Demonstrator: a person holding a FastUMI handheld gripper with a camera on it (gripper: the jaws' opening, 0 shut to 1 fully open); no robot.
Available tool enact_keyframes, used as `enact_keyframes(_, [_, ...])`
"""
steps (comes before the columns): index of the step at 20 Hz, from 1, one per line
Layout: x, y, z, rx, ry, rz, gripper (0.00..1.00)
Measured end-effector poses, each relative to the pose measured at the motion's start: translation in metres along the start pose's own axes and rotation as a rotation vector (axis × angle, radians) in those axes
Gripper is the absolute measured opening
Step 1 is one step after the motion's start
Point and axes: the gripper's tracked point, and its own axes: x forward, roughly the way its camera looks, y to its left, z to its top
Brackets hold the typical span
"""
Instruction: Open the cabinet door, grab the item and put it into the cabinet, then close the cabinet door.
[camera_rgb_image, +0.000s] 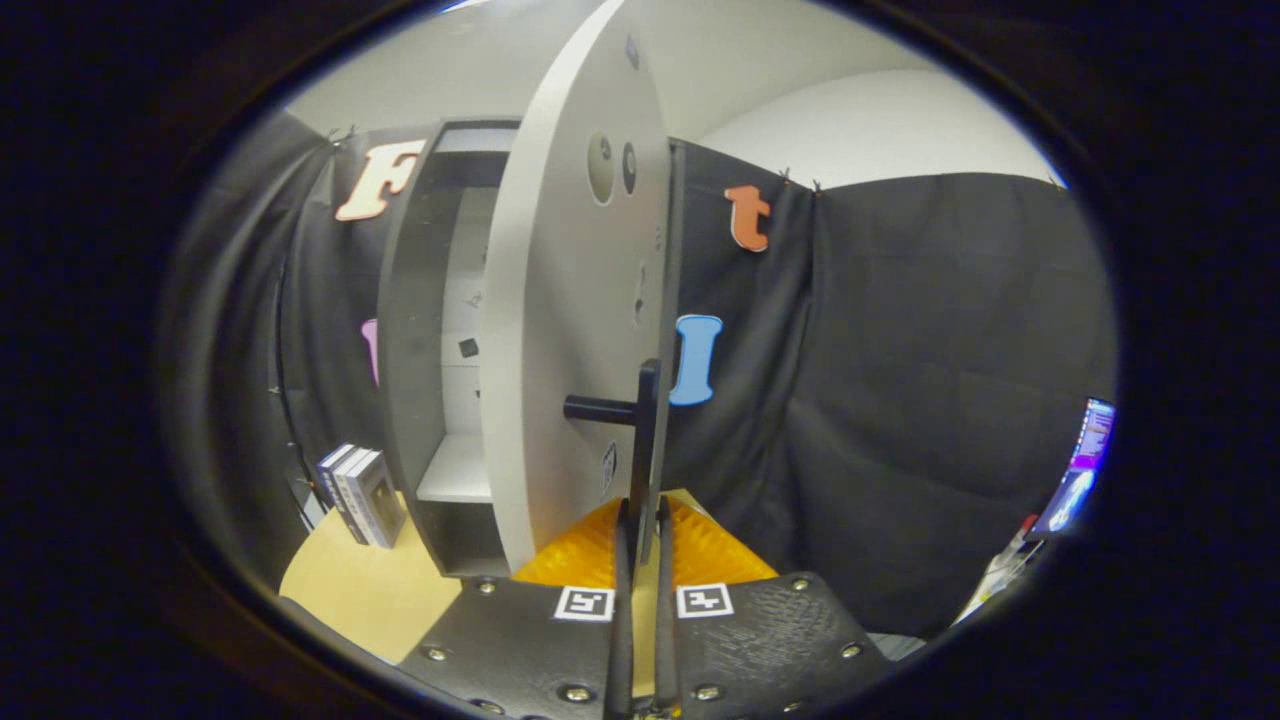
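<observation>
The grey cabinet (410, 330) stands on a wooden table, its door (565, 330) swung well open and seen almost edge-on right in front of me. A black bar handle (645, 440) sticks out from the door's face. My gripper (642, 530) is shut on this handle, both fingers pressing its lower end from either side. Inside the cabinet a pale shelf (455, 470) shows. Small boxes (362, 495), dark with white sides, stand upright on the table just left of the cabinet.
The wooden tabletop (350, 590) runs under the cabinet and boxes. Black cloth walls close the booth behind and to the right. A lit screen (1080, 470) and some clutter sit far right.
</observation>
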Motion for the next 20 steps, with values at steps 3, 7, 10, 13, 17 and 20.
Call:
enact_keyframes(3, [0.002, -0.020, 0.000, -0.021, -0.001, -0.019, 0.09])
enact_keyframes(7, [0.006, -0.029, -0.003, -0.002, 0.012, 0.027, 0.08])
enact_keyframes(10, [0.010, -0.041, -0.002, 0.022, 0.028, 0.062, 0.08])
enact_keyframes(13, [0.013, -0.057, -0.004, 0.065, 0.046, 0.080, 0.08])
enact_keyframes(17, [0.018, -0.067, -0.004, 0.066, 0.048, 0.113, 0.08])
enact_keyframes(20, [0.019, -0.071, -0.002, 0.066, 0.053, 0.125, 0.09])
